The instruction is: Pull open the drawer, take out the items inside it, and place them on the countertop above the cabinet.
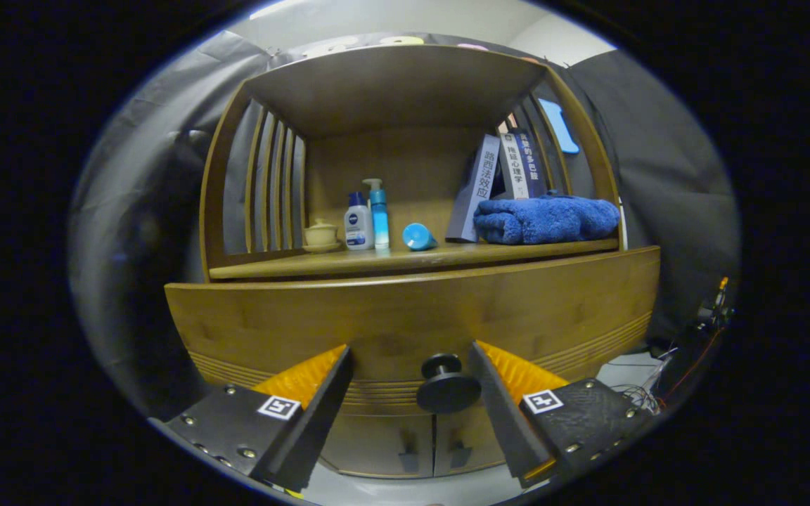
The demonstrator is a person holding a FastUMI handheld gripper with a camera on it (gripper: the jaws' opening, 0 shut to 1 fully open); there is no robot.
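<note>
Gripper view: the gripper (410, 365) is seen spread wide, with nothing held. Its two fingers (317, 379) are set apart on either side of a round dark knob (446, 385), which sits between them, nearer the right finger; whether that finger touches it cannot be told. A small square black-and-white marker is carried on each finger's body.

The knob is mounted on the drawer (412, 320), a wide, smooth wooden front with horizontal grooves cut along its lower edge, found just ahead of the fingertips and shut. Under the drawer, between the fingers, two cabinet doors (433, 443) with small dark handles are seen.

Beyond and above the drawer the countertop (405, 261), a wooden shelf, is laid out under a curved wooden top, with slatted wooden sides. Beyond the left finger a small pale lidded cup (320, 233) on a saucer is placed; beside it a white bottle (358, 225) with a blue cap and a blue label, whose writing is too small to be trusted, and a slim clear-blue pump bottle (378, 214) are stood upright. A blue cylindrical container (419, 237) is laid on its side next to them.

Beyond the right finger several books (500, 179) are leaned together, their spines printed with Chinese characters that cannot be read with certainty. In front of them a folded blue towel (545, 219) of plush, fluffy cloth is rested on the shelf
</note>
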